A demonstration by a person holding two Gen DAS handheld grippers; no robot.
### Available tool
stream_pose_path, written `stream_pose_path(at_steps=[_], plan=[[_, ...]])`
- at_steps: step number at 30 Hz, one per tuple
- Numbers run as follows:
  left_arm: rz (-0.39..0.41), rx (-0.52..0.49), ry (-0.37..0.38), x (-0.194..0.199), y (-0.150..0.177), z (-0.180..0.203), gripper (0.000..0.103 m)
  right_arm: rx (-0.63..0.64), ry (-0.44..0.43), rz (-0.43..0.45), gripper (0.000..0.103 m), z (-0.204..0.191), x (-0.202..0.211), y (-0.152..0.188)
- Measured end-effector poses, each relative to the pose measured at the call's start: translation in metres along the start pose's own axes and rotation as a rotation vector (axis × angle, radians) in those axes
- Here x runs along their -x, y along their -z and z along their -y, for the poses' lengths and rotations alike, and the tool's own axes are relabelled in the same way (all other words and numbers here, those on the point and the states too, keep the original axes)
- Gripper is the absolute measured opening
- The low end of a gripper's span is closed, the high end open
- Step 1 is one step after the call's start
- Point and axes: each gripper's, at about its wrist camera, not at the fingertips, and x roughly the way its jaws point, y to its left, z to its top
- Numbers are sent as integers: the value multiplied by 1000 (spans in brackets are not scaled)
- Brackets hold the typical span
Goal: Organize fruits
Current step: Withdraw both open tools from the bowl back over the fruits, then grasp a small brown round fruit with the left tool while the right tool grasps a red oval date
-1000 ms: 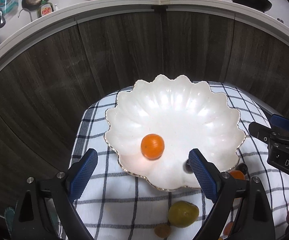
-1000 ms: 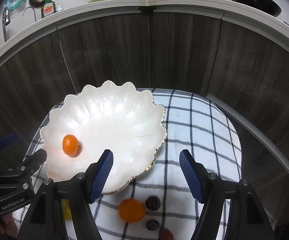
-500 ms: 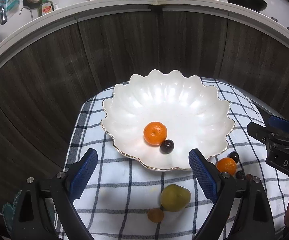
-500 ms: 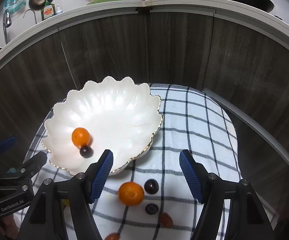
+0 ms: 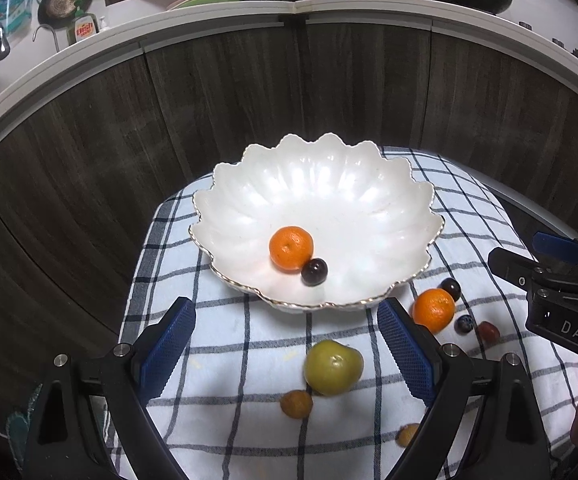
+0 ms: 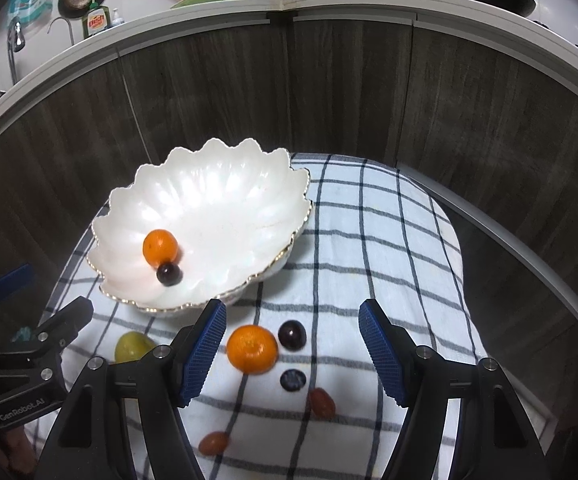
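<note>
Both tongs spread, holding nothing.
Left tongs (image 5: 285, 344) and right tongs (image 6: 293, 350) hung at six o'clock of the bowl (image 5: 369, 184); a mandarin (image 5: 291, 249) touched a grape (image 5: 314, 271) inside.

The left gripper (image 5: 281, 344) and the right gripper (image 6: 292, 350) share black angular arms, silver round screws and ribbed blue pads (image 5: 403, 350). White lettering marks their housings: "DAS" on one, "GenRobot.AI" on the other

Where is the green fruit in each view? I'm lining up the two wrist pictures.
Left wrist: green fruit low centre, on the cloth between the fingers.
Right wrist: green fruit lower left, partly behind a finger.
Shared landmark: the white bowl just beyond it.
</note>
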Motion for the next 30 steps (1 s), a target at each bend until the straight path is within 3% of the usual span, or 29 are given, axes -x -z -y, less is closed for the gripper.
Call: stream_pose_path(at_steps=[11, 30], plan=[[31, 1, -11, 12, 19, 2, 93, -1, 7, -5, 70, -1, 8, 22], [5, -17, -31, 11, 58, -2, 92, 3, 20, -4, 70, -10, 15, 59]])
